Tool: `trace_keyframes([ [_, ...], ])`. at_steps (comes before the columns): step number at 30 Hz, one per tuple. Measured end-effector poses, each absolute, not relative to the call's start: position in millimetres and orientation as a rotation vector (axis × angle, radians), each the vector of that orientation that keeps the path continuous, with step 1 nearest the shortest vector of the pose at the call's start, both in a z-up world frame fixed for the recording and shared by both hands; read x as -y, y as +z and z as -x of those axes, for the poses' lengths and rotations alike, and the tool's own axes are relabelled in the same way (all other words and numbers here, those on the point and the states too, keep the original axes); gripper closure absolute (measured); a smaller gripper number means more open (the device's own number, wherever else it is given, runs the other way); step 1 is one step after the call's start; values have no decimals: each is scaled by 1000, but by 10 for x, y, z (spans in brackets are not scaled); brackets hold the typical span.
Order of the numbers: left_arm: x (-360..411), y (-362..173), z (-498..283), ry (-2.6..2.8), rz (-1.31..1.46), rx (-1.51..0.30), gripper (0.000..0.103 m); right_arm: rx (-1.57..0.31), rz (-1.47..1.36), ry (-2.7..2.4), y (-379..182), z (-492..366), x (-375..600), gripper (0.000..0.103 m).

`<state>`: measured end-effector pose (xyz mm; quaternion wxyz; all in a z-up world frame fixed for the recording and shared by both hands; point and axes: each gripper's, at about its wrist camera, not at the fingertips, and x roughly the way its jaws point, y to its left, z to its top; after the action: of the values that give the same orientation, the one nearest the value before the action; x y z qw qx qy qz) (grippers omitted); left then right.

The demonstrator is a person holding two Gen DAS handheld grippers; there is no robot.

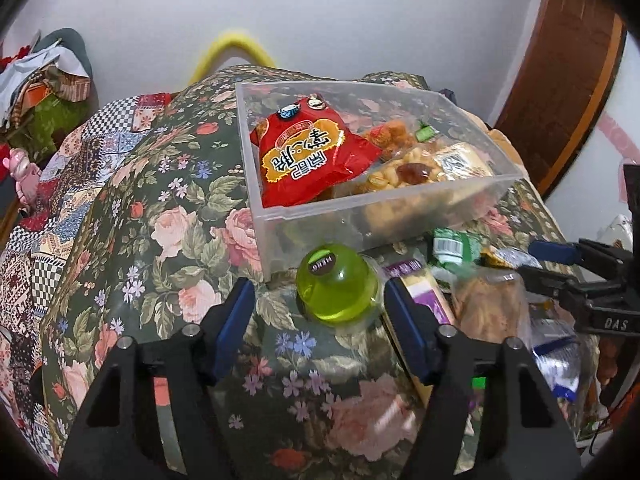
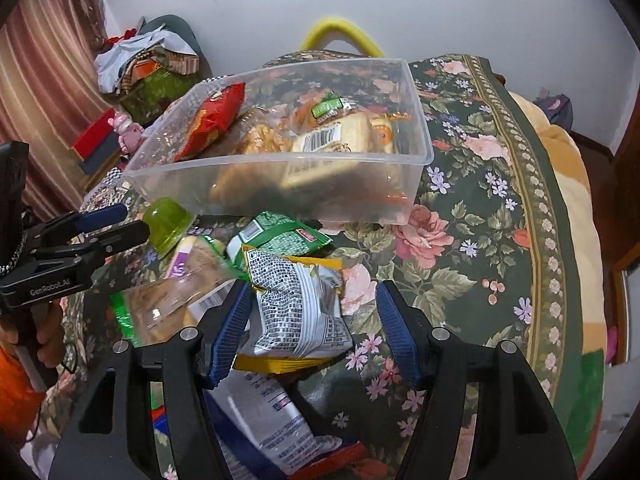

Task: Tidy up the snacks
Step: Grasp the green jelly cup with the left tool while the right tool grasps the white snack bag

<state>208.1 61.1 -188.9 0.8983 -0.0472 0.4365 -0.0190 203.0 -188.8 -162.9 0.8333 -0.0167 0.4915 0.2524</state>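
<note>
Green jelly cup [image 1: 337, 289] sits on floral cloth [image 1: 176, 208] just in front of the clear bin [image 1: 384, 196], between the wide-open left gripper [image 1: 320, 312], untouched. Right of the cup, right gripper [image 2: 312, 320] spread wide around a silver-yellow packet [image 2: 296, 304]. Red bag [image 1: 312, 160] lies inside the bin.

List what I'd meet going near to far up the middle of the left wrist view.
Left tool → green jelly cup → clear plastic bin → red snack bag → yellow arch by the wall.
</note>
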Motion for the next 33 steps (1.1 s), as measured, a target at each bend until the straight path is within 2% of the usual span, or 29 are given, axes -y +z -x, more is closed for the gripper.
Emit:
trace_keyframes([
  [3,-614,-1966,-2172,-35,122,-915,44,-1063,32,526,-1696,-2050,1874,42],
  [9,-589,-2095,-2299,-30,124,-939,55,-1091,12,523,-1817,-2069,1910,50],
  [19,-602,-2087,-2197,-44,125,-911,58,-1059,14,522,-1794,-1966,1966,60],
  [33,-589,-1472,-1894,-61,110,-784,59,-921,-17,508,-1303,-2012,2034,60],
])
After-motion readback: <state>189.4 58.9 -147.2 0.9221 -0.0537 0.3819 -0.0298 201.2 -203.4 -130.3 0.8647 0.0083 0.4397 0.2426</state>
